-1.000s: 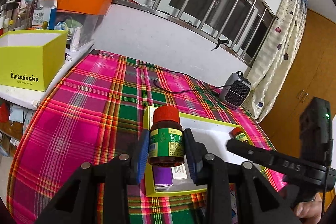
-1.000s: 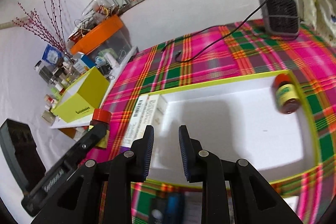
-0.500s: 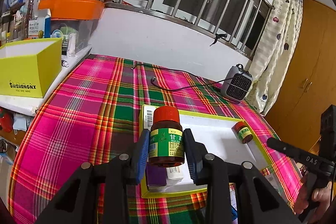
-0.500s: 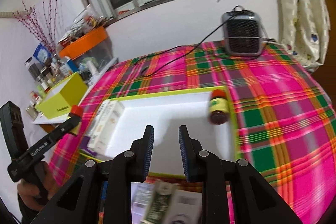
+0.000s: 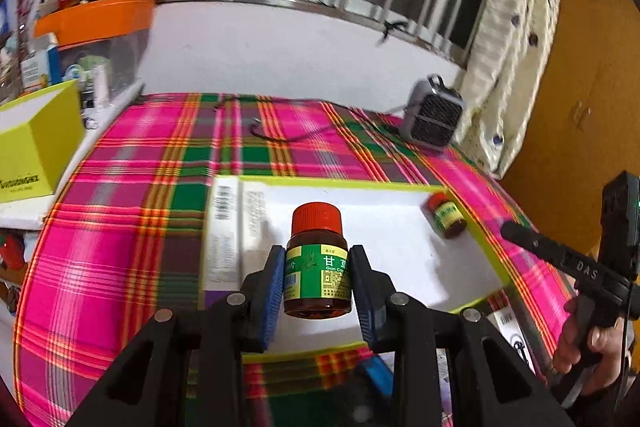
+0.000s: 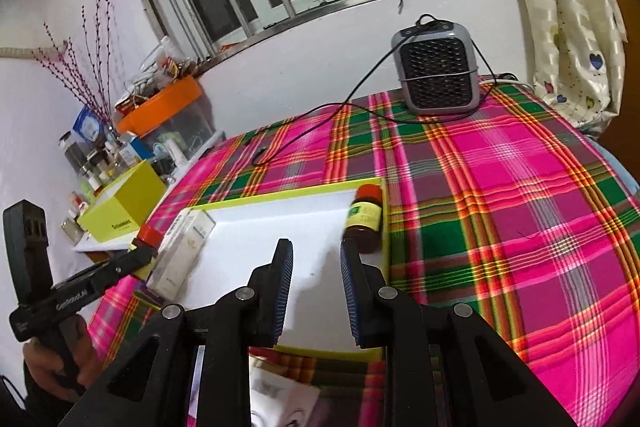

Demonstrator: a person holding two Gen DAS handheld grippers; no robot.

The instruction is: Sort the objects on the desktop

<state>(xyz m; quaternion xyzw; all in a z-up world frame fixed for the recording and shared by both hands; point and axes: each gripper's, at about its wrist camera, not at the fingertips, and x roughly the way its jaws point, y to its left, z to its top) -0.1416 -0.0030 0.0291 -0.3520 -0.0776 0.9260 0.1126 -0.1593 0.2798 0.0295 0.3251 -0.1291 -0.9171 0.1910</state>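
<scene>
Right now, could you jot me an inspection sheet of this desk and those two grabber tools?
Surface: pink-and-green plaid tablecloth covers the table.
Job's things: shallow white tray with yellow-green rim; a brown bottle with red cap lying inside at its right edge; white cartons at its left edge.
Clutter: yellow-green box, orange bin, jars on the side shelf.
Grippers: left gripper is clamped on an upright brown red-capped bottle with green label; right gripper holds nothing, jaws apart.
Cables: black cord trails from the grey fan heater.
Surroundings: barred window, curtain, wooden door.
</scene>
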